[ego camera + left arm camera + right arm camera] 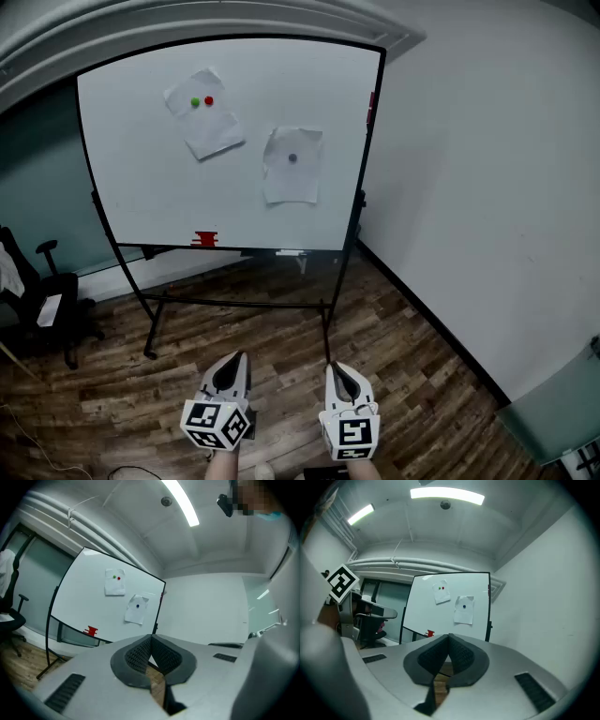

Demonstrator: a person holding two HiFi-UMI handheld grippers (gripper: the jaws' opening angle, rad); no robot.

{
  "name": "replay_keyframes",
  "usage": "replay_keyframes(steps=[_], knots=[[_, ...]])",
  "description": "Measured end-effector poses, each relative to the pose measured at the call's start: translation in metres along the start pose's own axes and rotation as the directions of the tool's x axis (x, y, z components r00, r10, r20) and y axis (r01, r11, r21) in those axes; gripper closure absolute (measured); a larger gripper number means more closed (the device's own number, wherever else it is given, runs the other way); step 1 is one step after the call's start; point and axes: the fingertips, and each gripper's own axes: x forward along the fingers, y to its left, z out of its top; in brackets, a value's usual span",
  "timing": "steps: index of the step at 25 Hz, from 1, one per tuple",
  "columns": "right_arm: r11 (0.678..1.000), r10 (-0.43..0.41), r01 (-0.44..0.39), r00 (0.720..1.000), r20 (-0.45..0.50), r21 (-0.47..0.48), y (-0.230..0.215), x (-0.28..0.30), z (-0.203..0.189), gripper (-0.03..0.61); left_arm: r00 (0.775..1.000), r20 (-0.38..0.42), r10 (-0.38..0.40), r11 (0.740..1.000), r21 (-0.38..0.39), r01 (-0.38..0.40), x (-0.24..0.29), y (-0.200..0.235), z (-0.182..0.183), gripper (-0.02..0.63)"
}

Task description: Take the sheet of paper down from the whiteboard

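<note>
Head view: a white whiteboard in a black frame stands on a black floor stand over a brown wood-plank floor, with its right edge close to a plain white wall. Two crumpled white sheets of paper are fixed to the board, apart from each other and not overlapping. The upper-left sheet hangs tilted, pinned near its top by a green round magnet and a red round magnet set side by side. The lower-right sheet hangs nearly upright near the board's right edge, pinned by one dark round magnet a little above its middle. A small red object rests on the tray along the board's lower edge; its kind cannot be determined. A black office chair stands at the left edge of the view. The left gripper and the right gripper are held low in the frame, side by side, each carrying a marker cube, both pointed toward the board and well apart from it. In the left gripper view the ribbed dark pads are pressed together at the tips with nothing between them. The right gripper view shows the same condition: the jaws meet at the tips and hold nothing. Both sheets appear on the board beyond the jaws in each gripper view.
</note>
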Motion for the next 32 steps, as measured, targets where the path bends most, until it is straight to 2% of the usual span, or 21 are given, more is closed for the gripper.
replay_keyframes(steps=[7, 11, 12, 13, 14, 20, 26, 32], knots=[[0.996, -0.073, 0.070, 0.996, 0.048, 0.048, -0.022, -0.008, 0.003, 0.567, 0.999, 0.032, 0.005, 1.000, -0.022, -0.005, -0.001, -0.004, 0.007, 0.588], [0.997, -0.048, 0.044, 0.996, 0.071, 0.056, -0.029, -0.011, 0.005, 0.566, 1.000, 0.024, 0.003, 1.000, -0.027, -0.002, 0.006, -0.012, 0.004, 0.586], [0.998, -0.027, 0.023, 0.997, 0.076, 0.056, -0.028, -0.011, 0.006, 0.549, 1.000, 0.019, 0.002, 1.000, -0.029, -0.002, 0.008, -0.014, 0.002, 0.544], [0.999, -0.004, 0.000, 0.997, 0.078, 0.053, -0.027, -0.012, 0.006, 0.509, 1.000, 0.013, 0.001, 1.000, -0.029, -0.001, 0.011, -0.016, 0.001, 0.484], [0.999, 0.015, -0.018, 0.997, 0.078, 0.048, -0.026, -0.012, 0.005, 0.463, 1.000, 0.009, -0.001, 1.000, -0.028, 0.001, 0.014, -0.018, -0.001, 0.455], [0.998, 0.037, -0.040, 0.997, 0.074, 0.040, -0.035, 0.010, -0.001, 0.448, 1.000, -0.010, 0.014, 1.000, -0.010, -0.014, 0.041, -0.018, -0.007, 0.454], [0.999, 0.039, -0.041, 0.996, 0.077, 0.027, -0.054, 0.079, -0.013, 0.448, 1.000, -0.006, 0.010, 1.000, 0.011, -0.010, 0.109, 0.013, -0.013, 0.456], [1.000, 0.014, -0.015, 0.998, 0.058, 0.014, -0.080, 0.197, -0.025, 0.451, 1.000, -0.007, -0.024, 1.000, 0.010, 0.024, 0.224, 0.071, -0.011, 0.456]])
